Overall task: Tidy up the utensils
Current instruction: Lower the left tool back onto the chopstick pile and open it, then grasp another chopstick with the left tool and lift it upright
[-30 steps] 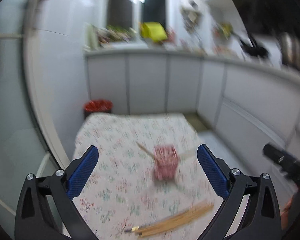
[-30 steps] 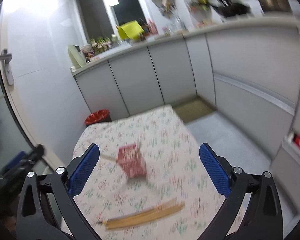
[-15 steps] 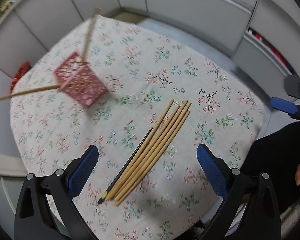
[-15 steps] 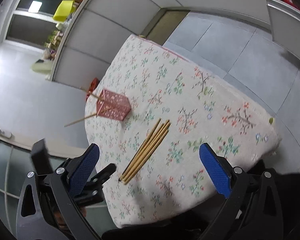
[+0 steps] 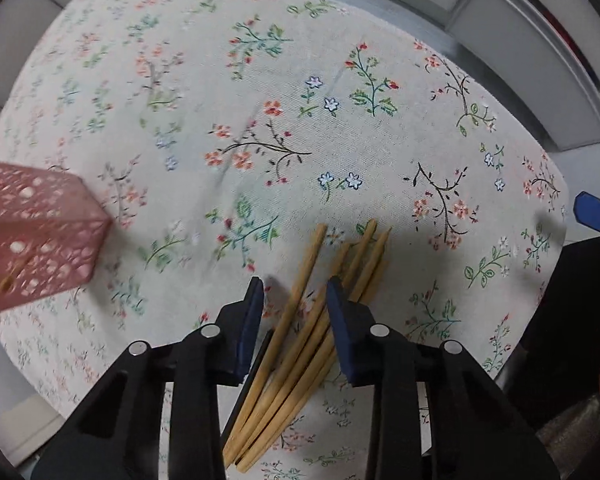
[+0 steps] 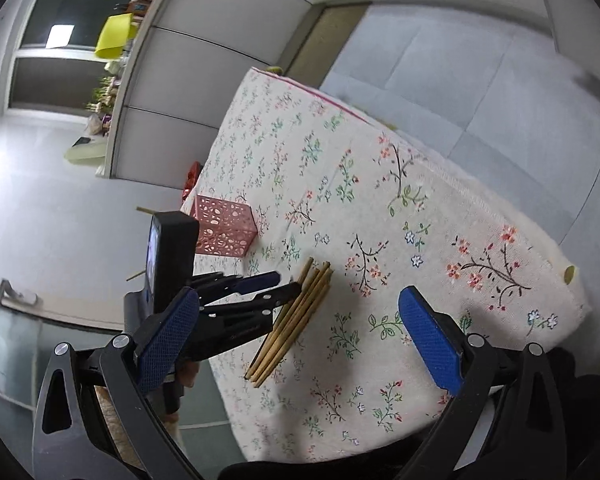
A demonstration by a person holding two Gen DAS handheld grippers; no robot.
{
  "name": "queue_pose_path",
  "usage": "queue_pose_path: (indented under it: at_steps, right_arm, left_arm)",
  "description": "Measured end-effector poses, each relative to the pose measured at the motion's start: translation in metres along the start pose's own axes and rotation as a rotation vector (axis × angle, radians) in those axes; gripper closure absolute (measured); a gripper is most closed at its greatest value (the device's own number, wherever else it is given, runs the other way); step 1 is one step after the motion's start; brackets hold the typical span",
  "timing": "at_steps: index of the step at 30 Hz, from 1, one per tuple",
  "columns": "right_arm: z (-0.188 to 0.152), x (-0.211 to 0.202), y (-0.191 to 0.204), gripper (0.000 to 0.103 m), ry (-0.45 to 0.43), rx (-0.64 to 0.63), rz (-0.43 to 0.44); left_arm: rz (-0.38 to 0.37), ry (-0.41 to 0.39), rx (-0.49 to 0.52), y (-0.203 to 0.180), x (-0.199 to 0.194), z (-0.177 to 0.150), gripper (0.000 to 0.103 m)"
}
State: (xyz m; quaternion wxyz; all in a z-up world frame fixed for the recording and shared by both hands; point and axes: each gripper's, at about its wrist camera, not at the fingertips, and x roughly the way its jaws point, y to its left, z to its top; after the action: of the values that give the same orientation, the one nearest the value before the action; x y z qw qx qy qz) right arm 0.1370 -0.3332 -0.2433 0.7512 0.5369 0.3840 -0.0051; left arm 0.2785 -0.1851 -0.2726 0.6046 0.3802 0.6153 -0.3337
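Observation:
A bundle of several wooden chopsticks [image 5: 306, 264] [image 6: 296, 320] lies on the floral tablecloth [image 5: 260, 80], with one thin dark stick [image 5: 256, 364] along its left side. My left gripper [image 5: 294, 292] [image 6: 288, 283] points straight down over the bundle's middle. Its jaws are closing, with some of the sticks between the pads and a gap still showing beside them. A pink perforated holder [image 5: 40, 236] [image 6: 224, 230] stands to the left with chopsticks poking out. My right gripper [image 6: 299, 294] hovers wide open above the table's near edge, holding nothing.
The table's edge [image 6: 500, 216] drops off to a grey tiled floor on the right. Grey cabinet fronts [image 6: 172, 80] line the far wall, with a red bin [image 6: 192, 178] behind the table. A person's dark clothing [image 5: 572, 320] is at the lower right.
Both grippers swung down from looking across the room toward the table. My left gripper dropped onto the chopstick bundle and its jaws narrowed from wide open. The right gripper stayed open.

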Motion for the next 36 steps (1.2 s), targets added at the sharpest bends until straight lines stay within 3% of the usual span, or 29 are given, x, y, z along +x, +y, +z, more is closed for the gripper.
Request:
queue_pose_path:
  at_steps: [6, 11, 14, 15, 16, 17, 22, 25, 28, 30, 32, 36]
  right_arm:
    - [0.002, 0.004, -0.002, 0.007, 0.013, 0.02, 0.006]
    - [-0.001, 0.013, 0.0, 0.007, 0.057, 0.01, -0.021]
    - [0.0, 0.015, -0.001, 0.007, 0.049, 0.015, -0.033]
    - [0.0, 0.015, 0.0, 0.007, 0.042, 0.01, -0.049]
    - [-0.001, 0.016, 0.002, 0.007, 0.038, 0.001, -0.067]
    - [-0.002, 0.018, 0.004, 0.007, 0.036, -0.012, -0.092]
    - [-0.006, 0.034, 0.018, 0.008, 0.062, -0.037, -0.156]
    - [-0.009, 0.048, 0.026, 0.02, 0.111, 0.029, -0.181]
    - [-0.016, 0.065, 0.038, 0.039, 0.131, 0.063, -0.202]
    - [-0.021, 0.077, 0.042, 0.054, 0.152, 0.104, -0.185]
    - [-0.027, 0.09, 0.043, 0.062, 0.173, 0.137, -0.166]
    - [-0.038, 0.104, 0.043, 0.067, 0.18, 0.161, -0.215]
  left_arm:
    - [-0.037, 0.031, 0.024, 0.006, 0.008, 0.011, 0.082]
    - [-0.104, 0.038, 0.048, 0.012, 0.01, 0.011, 0.081]
    - [-0.086, 0.008, 0.031, 0.018, 0.011, 0.007, 0.081]
    - [-0.081, -0.01, 0.009, 0.019, 0.011, 0.005, 0.083]
    - [-0.078, -0.024, -0.006, 0.02, 0.011, 0.003, 0.093]
    - [-0.081, -0.041, -0.023, 0.024, 0.01, -0.004, 0.092]
    - [-0.084, -0.208, -0.11, 0.037, -0.017, -0.04, 0.092]
    - [-0.085, -0.319, -0.139, 0.043, -0.052, -0.072, 0.093]
    - [-0.059, -0.426, -0.166, 0.048, -0.087, -0.11, 0.095]
    - [-0.034, -0.494, -0.203, 0.052, -0.106, -0.14, 0.096]
    - [-0.02, -0.545, -0.234, 0.051, -0.121, -0.155, 0.096]
    - [0.006, -0.654, -0.283, 0.057, -0.144, -0.195, 0.097]
